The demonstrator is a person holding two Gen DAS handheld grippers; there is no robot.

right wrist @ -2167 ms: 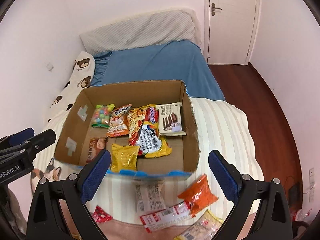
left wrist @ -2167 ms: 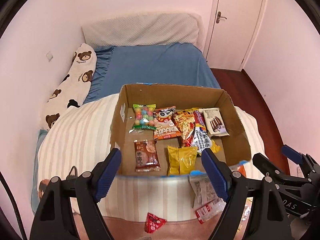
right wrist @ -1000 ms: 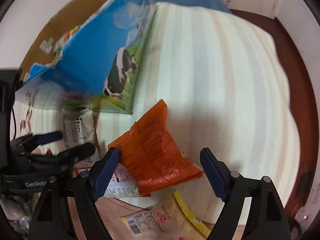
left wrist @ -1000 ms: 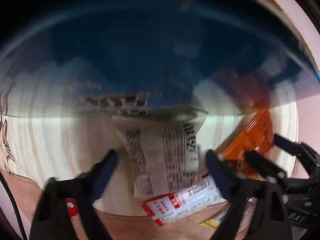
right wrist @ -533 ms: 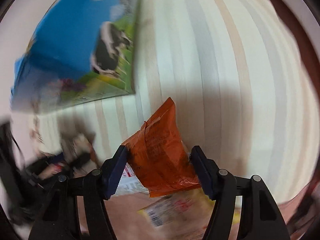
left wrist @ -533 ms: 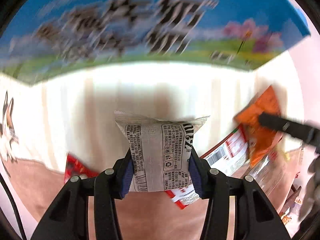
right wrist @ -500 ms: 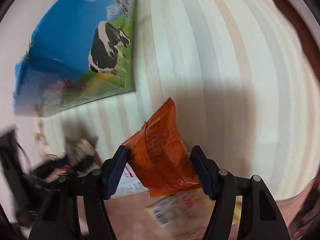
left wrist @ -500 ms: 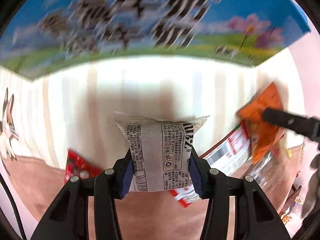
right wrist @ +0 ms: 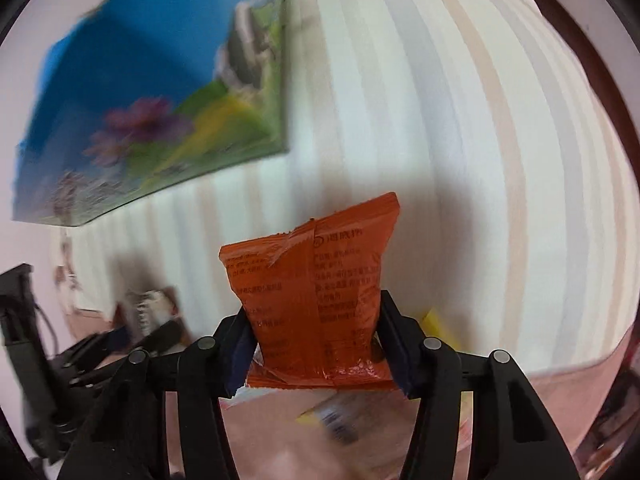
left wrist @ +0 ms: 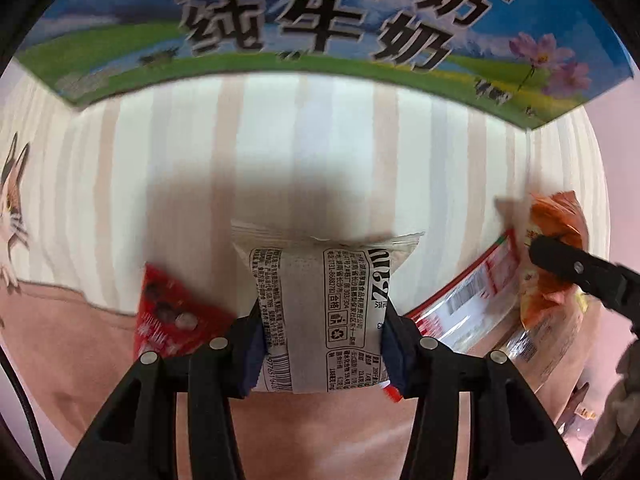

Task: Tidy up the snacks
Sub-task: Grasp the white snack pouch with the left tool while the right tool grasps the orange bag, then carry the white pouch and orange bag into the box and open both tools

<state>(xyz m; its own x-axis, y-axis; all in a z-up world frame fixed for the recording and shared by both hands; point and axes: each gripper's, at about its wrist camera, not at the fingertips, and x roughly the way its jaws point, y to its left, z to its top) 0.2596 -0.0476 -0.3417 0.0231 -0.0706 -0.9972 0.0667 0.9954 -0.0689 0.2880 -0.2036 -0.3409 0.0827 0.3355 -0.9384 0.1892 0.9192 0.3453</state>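
Observation:
My left gripper (left wrist: 322, 344) is shut on a white snack packet (left wrist: 320, 280) with black print, held just over the striped blanket (left wrist: 320, 140). In the right wrist view an orange snack packet (right wrist: 312, 288) stands upright between the pads of my right gripper (right wrist: 316, 344); its jaws are closing and the pads press the packet's sides. The cardboard box (left wrist: 320, 20), printed blue and green on the outside, lies just beyond both packets; its inside is hidden. The left wrist view shows the orange packet (left wrist: 560, 220) at the right edge.
A small red packet (left wrist: 168, 316) lies left of the white one, and a clear packet with red-and-white print (left wrist: 472, 292) lies to its right. A yellow packet (right wrist: 436, 320) peeks out behind the orange one. The blanket has a pink border near me.
Both grippers dropped from above the box to the blanket in front of it. The left one shut on the white packet. The right one narrowed around the orange packet, which now stands upright.

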